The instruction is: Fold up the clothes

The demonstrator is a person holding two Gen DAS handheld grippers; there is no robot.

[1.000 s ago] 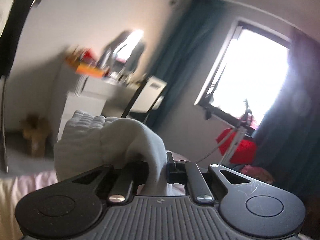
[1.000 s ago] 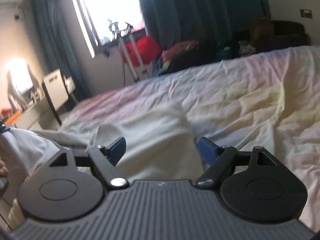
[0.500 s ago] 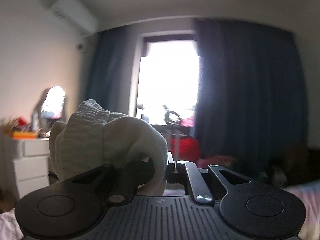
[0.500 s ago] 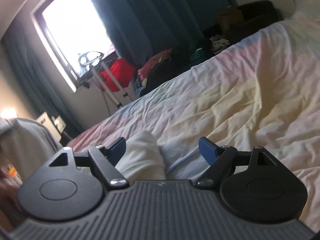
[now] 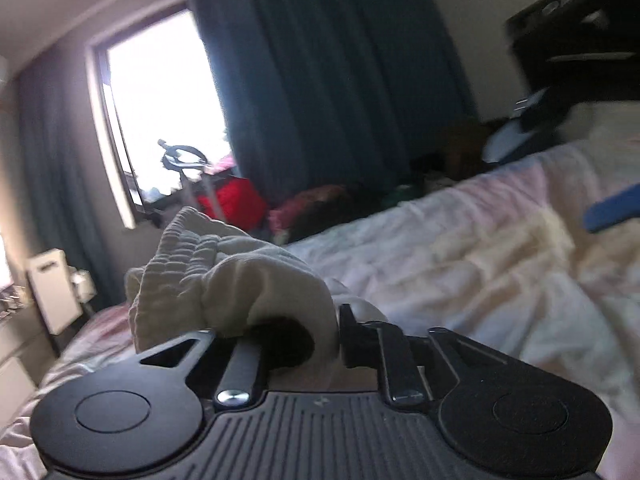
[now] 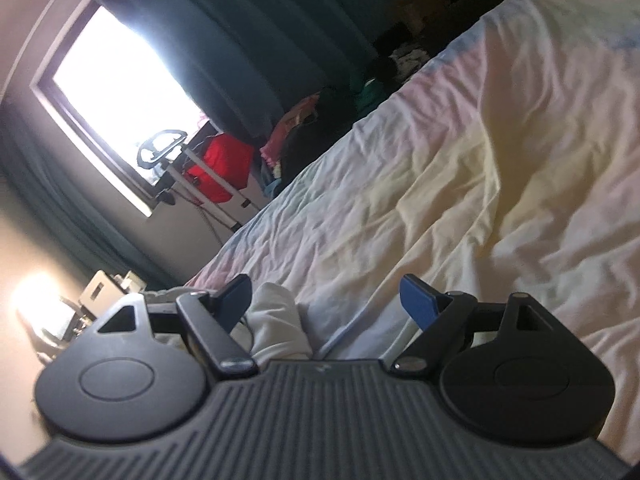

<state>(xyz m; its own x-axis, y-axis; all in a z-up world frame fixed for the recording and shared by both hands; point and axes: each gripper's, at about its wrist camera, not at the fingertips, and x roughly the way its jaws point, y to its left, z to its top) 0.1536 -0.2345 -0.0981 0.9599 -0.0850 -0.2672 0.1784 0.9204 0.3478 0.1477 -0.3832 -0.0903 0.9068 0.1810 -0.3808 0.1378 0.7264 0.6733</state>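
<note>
It was a home bedroom: a bed (image 6: 460, 184) with rumpled pale sheets filled the near right, dark curtains (image 5: 332, 80) framed a bright window (image 5: 160, 120) far left, clothes (image 6: 296, 128) heaped beyond.

2 claws (image 5: 332, 332) (image 6: 326, 300), 1 pale garment (image 5: 240, 276), 1 bed (image 6: 460, 168), 1 window (image 5: 160, 120), 1 red bag (image 6: 220, 168)

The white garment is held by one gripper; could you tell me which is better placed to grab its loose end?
Right: the right gripper is open over the white garment; the left gripper is already clamped on it.
</note>
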